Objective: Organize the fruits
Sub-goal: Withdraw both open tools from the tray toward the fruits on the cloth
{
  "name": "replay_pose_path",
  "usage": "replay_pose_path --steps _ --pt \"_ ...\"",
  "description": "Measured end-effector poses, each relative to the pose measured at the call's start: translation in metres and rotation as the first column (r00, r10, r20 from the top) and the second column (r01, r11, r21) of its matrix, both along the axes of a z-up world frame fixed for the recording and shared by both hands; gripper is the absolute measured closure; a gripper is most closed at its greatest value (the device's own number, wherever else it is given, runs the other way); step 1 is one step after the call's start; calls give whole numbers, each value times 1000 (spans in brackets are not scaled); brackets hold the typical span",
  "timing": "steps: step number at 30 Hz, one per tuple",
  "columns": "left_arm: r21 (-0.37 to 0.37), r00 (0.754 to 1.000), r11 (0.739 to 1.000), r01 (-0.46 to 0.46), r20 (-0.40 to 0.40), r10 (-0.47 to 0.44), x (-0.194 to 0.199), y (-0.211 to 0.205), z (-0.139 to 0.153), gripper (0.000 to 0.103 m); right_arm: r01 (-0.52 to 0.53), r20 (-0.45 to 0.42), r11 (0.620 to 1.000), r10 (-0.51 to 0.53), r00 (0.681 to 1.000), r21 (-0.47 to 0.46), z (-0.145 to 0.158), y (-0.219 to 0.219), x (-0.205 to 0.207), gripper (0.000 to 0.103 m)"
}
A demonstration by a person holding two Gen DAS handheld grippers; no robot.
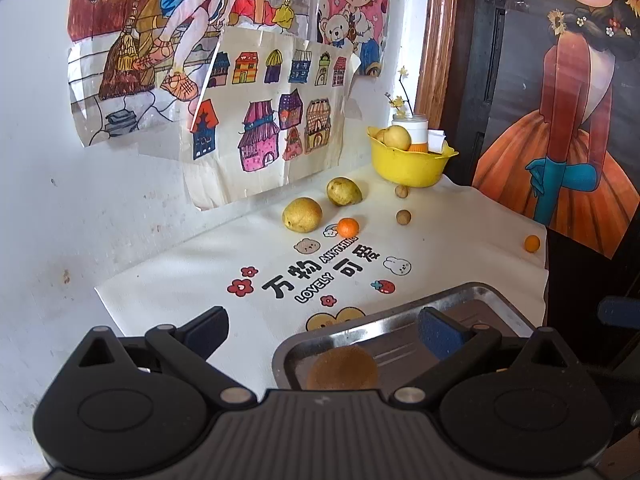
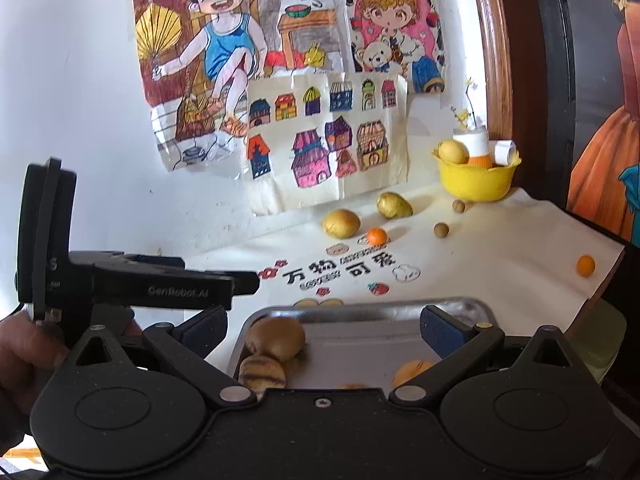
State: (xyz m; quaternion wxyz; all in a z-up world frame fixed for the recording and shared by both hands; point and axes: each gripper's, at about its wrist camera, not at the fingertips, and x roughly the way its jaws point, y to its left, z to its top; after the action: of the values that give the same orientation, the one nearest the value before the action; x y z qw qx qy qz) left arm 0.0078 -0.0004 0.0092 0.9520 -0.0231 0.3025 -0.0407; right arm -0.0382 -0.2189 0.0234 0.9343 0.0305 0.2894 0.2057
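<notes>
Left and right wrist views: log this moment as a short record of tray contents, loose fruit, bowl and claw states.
tray: shiny metal tray holding a brown kiwi, a striped brown fruit and an orange-yellow fruit
loose fruit: two yellow-green pears, two small oranges, two small brown round fruits
bowl: yellow plastic bowl, pear inside
left claw: open, empty
right claw: open, empty
</notes>
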Motion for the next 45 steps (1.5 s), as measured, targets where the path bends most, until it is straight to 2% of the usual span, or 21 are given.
replay_pose_path --steps 9,19,31,40,42,45 --pt "19 1000 1000 -8 18 7 22 2 6 1 17 37 999 -16 999 -29 16 -15 35 1" --pt "44 1000 999 -8 4 8 72 -2 -1 1 19 10 998 -18 1000 -54 5 -25 90 1" --pt "89 1000 996 5 -2 -5 163 -9 -24 1 40 -45 997 -43 998 -65 -27 -44 168 1" --pt "127 1000 992 21 -26 -18 232 -12 -54 1 -30 -76 996 24 997 -84 -48 -24 234 1" --pt "132 999 991 32 -34 -28 247 -12 -61 3 -39 -77 996 33 996 -82 -50 -20 243 1" --pt "108 997 993 35 -65 -28 271 -9 -73 13 -56 -88 995 48 995 -87 -57 -13 254 1"
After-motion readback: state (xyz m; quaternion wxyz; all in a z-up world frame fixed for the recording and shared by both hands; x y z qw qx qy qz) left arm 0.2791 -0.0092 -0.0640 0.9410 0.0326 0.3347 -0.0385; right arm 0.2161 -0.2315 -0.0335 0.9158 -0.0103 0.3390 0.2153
